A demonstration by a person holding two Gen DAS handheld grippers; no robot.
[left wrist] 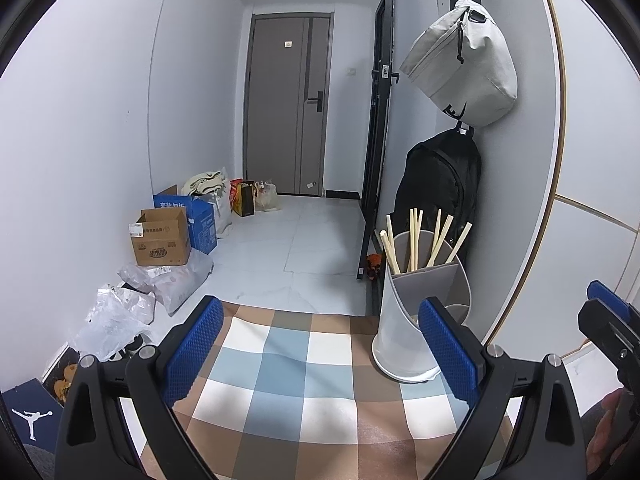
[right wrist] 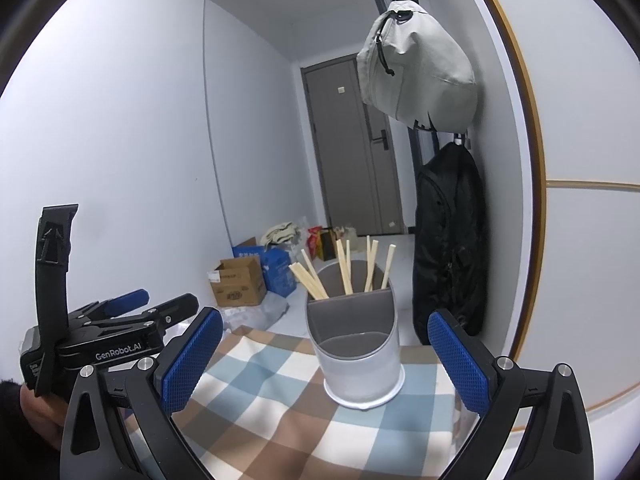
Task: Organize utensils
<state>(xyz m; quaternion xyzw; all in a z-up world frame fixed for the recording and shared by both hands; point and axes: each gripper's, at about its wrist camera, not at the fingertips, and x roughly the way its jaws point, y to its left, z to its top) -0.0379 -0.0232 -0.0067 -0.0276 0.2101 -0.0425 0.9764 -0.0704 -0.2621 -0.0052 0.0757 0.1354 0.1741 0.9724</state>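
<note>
Standing on checked cloth (right wrist: 280, 412), chopstick holder (right wrist: 356, 360), white hallway, grey door (left wrist: 288, 104); both grippers' fingers wide, empty.

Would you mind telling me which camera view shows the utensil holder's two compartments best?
The right wrist view: the holder stands centred and unobstructed, chopsticks in the rear compartment and nothing visible in the front one. In the left wrist view the holder sits off to the right, its front partly hidden behind a blue pad.

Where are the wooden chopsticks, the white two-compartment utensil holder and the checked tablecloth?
wooden chopsticks (right wrist: 343, 266), right wrist view, mid-shaft of one stick.
white two-compartment utensil holder (right wrist: 360, 376), right wrist view, front wall.
checked tablecloth (left wrist: 280, 380), left wrist view, bare blue square.
</note>
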